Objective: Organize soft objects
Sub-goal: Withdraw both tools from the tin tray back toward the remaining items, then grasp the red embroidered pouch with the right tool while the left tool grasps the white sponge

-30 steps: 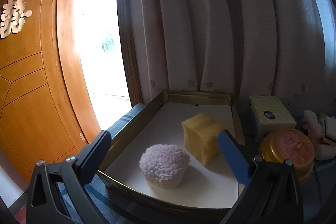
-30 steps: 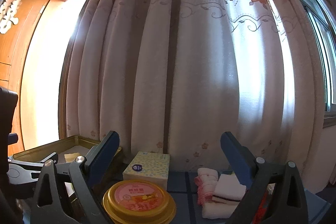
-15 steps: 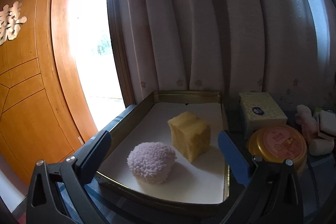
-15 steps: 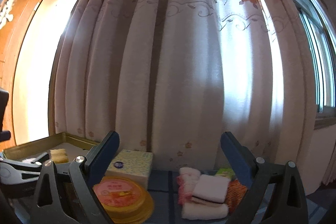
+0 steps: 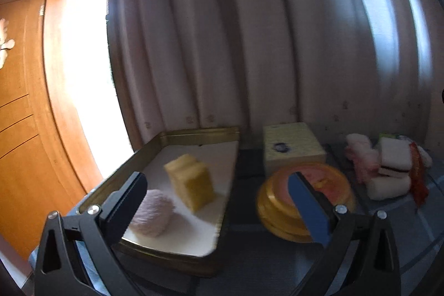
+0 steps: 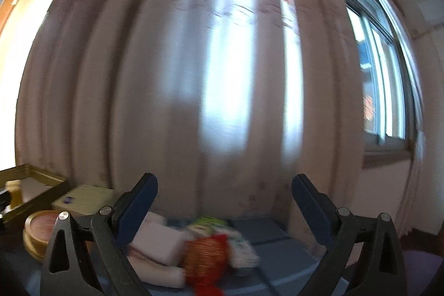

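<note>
A gold-rimmed tray (image 5: pixel 194 133) holds a yellow sponge block (image 5: pixel 191 187) and a fluffy lilac ball (image 5: pixel 152 212). My left gripper (image 5: pixel 216 196) is open and empty, hovering in front of the tray's right edge. A pile of soft things lies at the right: white folded cloths (image 5: pixel 394 157), a pink fluffy piece (image 5: pixel 360 157) and a red-orange item (image 5: pixel 416 179). In the right wrist view my right gripper (image 6: pixel 224 199) is open and empty just above this pile: white cloths (image 6: pixel 155 243), an orange-red mesh item (image 6: pixel 205 257) and a green-white packet (image 6: pixel 211 221).
A round gold tin with a pink lid (image 5: pixel 319 185) and a yellow tissue box (image 5: pixel 291 146) stand between tray and pile; both also show in the right wrist view, tin (image 6: pixel 41 224), box (image 6: pixel 83 199). A curtain (image 6: pixel 208 88) hangs behind. A wooden door (image 5: pixel 16 129) is at left.
Both grippers have swung to the right: the tray has slid left in both views, and the soft pile has come under the right gripper. Both stay open.
</note>
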The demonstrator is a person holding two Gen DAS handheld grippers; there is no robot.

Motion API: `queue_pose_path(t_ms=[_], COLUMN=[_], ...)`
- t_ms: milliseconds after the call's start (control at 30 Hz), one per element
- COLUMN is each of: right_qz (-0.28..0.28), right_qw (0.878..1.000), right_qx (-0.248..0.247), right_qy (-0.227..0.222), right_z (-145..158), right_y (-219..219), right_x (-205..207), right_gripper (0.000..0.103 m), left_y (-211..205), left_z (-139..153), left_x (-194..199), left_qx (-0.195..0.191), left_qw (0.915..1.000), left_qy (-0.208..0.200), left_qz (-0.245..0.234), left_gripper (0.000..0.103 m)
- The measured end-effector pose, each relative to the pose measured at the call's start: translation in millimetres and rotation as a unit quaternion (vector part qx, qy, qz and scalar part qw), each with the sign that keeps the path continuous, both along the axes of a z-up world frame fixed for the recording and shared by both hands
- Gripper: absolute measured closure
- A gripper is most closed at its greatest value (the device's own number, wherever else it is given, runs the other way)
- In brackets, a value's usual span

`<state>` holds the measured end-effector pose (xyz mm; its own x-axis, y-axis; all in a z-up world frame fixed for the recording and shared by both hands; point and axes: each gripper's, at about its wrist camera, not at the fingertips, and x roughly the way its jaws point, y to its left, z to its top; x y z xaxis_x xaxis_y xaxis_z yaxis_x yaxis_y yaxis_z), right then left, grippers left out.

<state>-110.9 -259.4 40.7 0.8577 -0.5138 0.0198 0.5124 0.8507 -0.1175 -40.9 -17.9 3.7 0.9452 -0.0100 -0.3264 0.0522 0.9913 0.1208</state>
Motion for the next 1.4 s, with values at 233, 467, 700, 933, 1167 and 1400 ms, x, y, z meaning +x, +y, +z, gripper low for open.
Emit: queue_pose_path(t_ms=[233, 467, 700, 933, 1167, 1400], right_qz=[-0.043, 0.005, 0.088, 0.129, 0.144, 0.234], right_qw=[0.996, 0.989, 0.976, 0.948, 0.917, 0.924], right_qx=[0.062, 0.124, 0.099, 0.136, 0.161, 0.179], right_qy=[0.04, 0.082, 0.174, 0.256, 0.336, 0.243], right_z=[0, -7, -14, -28, -51, -33], right_y=[-67, -91, -66, -67, -70, -78], right_x=[-11, -5, 31, 64, 96, 61], right_gripper=[0.004, 0.005, 0.014, 0.035, 0.059, 0.086], left_y=[-38, -88, -134, -150, -144, -143], left_z=[-1, -2, -4, -8, -12, -8], left_x=[-6, -13, -14, -17, -6, 1], left_qx=[-0.001, 0.021, 0.064, 0.103, 0.084, 0.024], left_qw=[0.9989, 0.9941, 0.99, 0.9861, 0.9866, 0.9856], left_qy=[0.013, 0.025, 0.043, 0.044, 0.072, 0.077], left_qz=[-0.046, -0.104, -0.118, -0.122, -0.12, -0.149], left_gripper=[0.0, 0.0, 0.0, 0.0, 0.0, 0.0])
